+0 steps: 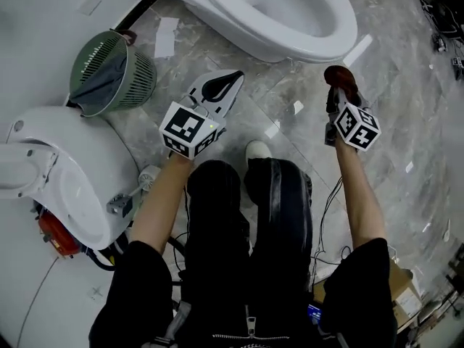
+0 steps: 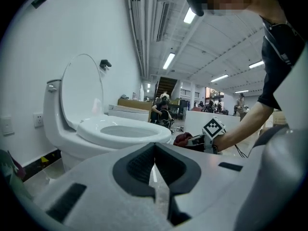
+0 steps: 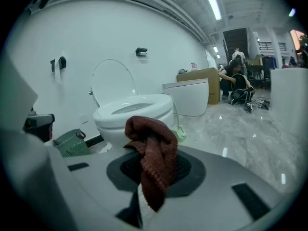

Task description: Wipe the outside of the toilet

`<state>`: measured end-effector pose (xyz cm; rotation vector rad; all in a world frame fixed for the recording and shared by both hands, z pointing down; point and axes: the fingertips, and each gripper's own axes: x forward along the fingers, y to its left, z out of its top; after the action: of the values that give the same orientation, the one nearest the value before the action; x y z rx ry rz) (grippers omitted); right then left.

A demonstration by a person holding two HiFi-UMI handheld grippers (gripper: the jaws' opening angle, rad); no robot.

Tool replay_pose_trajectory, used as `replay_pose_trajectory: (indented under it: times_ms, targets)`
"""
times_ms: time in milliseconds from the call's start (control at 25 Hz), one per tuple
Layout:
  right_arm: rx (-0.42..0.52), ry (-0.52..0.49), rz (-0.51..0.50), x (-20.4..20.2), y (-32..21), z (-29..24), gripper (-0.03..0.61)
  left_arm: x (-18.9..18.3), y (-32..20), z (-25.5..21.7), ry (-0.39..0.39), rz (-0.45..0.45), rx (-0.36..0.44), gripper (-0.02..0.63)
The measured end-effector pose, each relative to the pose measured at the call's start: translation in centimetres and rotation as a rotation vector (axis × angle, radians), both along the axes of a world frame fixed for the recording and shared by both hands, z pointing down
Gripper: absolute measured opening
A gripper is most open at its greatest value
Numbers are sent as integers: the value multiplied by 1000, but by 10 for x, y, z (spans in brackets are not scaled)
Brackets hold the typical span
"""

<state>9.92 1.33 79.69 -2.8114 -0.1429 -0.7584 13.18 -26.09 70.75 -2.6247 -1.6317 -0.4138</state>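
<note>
The white toilet [image 1: 290, 27] stands ahead of me on the marble floor, lid up; it also fills the left of the left gripper view [image 2: 106, 131] and the middle of the right gripper view [image 3: 132, 110]. My right gripper [image 1: 338, 91] hovers short of the bowl's front right, shut on a dark red cloth [image 1: 341, 77] that droops over the jaws [image 3: 153, 158]. My left gripper [image 1: 229, 82] is shut and holds nothing, its dark pads [image 2: 139, 165] meeting. It floats in front of the bowl, clear of it.
A green wastebasket [image 1: 116, 71] lies left of the toilet. Another white fixture [image 1: 65, 172] sits at the near left. My legs and shoe [image 1: 257, 151] are below the grippers. Cables [image 1: 442, 27] run at the far right. A second toilet [image 3: 188, 97] stands further back.
</note>
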Motion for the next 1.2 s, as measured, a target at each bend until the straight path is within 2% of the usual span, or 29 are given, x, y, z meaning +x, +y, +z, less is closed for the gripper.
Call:
replay_pose_trajectory:
  times_ms: [160, 320, 560, 800, 1000, 1200]
  targets:
    - [-21, -72, -84, -27, -23, -62, 80, -14, 5, -59, -2, 17, 81, 2]
    - [-40, -79, -162, -33, -43, -145, 80, -33, 8, -132, -7, 32, 109, 2]
    - [-79, -29, -315, -45, -105, -286, 80, -58, -5, -257, -25, -15, 83, 2]
    - [-55, 38, -365, -56, -148, -414, 80, -76, -23, -374, -4, -57, 70, 2]
    - [-32, 94, -421, -53, -162, -501, 80, -74, -26, -464, 34, -129, 53, 2]
    - [-4, 116, -446, -49, -143, -552, 78, -77, -15, -516, 27, -228, 25, 2]
